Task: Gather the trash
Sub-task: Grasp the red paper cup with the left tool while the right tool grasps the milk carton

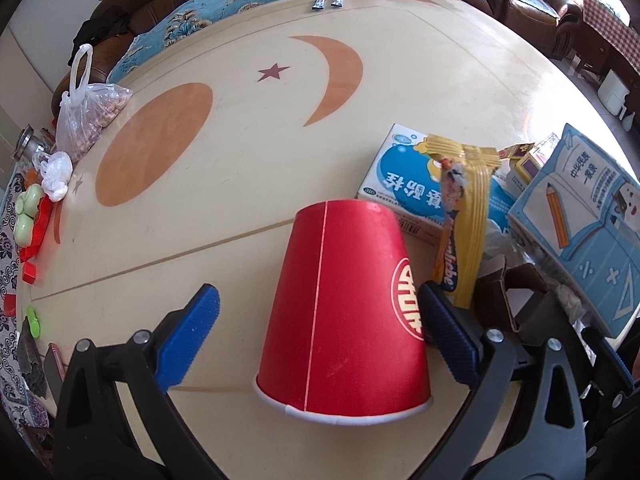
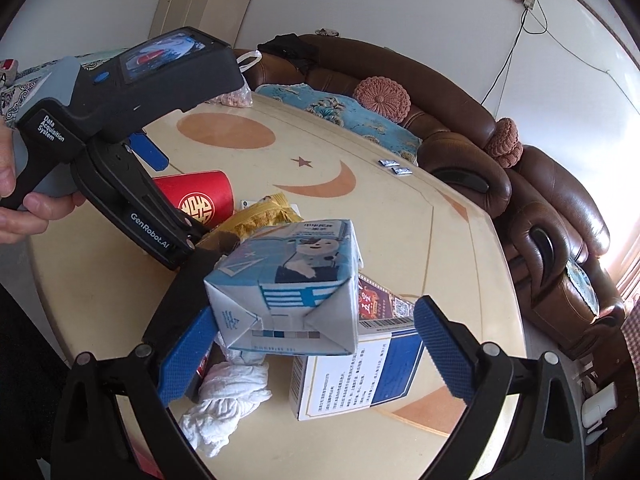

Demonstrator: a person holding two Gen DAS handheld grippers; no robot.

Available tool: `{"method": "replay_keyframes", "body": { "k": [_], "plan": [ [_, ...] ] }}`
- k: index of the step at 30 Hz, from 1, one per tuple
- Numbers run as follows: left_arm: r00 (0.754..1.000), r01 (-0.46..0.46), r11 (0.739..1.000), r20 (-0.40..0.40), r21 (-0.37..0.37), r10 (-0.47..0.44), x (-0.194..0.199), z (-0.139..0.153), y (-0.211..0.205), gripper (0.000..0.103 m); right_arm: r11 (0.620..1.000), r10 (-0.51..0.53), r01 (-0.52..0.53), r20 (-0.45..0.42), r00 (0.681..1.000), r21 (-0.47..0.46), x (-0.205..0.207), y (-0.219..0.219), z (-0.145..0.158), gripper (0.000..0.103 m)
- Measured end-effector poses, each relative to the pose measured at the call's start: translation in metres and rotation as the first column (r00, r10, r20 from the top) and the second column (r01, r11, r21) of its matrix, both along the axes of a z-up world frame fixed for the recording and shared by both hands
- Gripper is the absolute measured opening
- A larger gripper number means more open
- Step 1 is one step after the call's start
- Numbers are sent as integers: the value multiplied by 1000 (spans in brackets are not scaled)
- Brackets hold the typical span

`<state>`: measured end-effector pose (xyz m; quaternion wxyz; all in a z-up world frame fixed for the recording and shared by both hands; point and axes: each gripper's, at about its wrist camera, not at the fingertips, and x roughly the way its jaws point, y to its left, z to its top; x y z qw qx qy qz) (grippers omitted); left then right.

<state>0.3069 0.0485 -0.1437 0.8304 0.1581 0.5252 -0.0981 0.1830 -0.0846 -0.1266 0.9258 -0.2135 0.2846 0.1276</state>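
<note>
A red paper cup (image 1: pixel 344 320) stands upside down on the cream table (image 1: pixel 240 184). My left gripper (image 1: pixel 320 324) is open around it; the right pad touches the cup's side and the left pad stands apart. Beside the cup lie a yellow wrapper (image 1: pixel 468 216) and a blue-white box (image 1: pixel 404 176). In the right wrist view my right gripper (image 2: pixel 316 348) is open around a blue tissue pack (image 2: pixel 288 288), which rests tilted on a white-blue box (image 2: pixel 352 376). A crumpled white tissue (image 2: pixel 228 396) lies under its left finger. The cup (image 2: pixel 200 196) shows behind.
A plastic bag of nuts (image 1: pixel 88 116) and small toys (image 1: pixel 32 216) sit at the table's left edge. Two small sachets (image 1: pixel 328 1) lie at the far edge. A brown sofa (image 2: pixel 520 200) curves around the table. A hand (image 2: pixel 24 208) holds the left tool.
</note>
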Motion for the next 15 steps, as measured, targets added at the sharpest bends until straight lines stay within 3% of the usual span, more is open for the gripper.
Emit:
{"method": "replay_keyframes", "body": {
  "k": [2,3,4,8,15],
  "plan": [
    [1000,-3,1000,-11,-10,3,2,-3,1,97,1000,10,-10,7,1000,0,0,1,-1,79],
    [1000,-1,1000,-18,-16,0,3,-4,1,97,1000,7,-7,12,1000,-2,0,2,-1,67],
    [1000,1,1000,-22,-25,-1,4,-4,1,97,1000,7,-7,12,1000,-6,1,3,-2,64],
    [999,5,999,-36,-44,-7,7,-7,3,97,1000,3,-3,13,1000,23,3,0,-3,64],
    [995,11,991,-97,-133,-24,7,-11,9,72,995,-24,25,-10,1000,94,7,-14,0,64]
  ]
}}
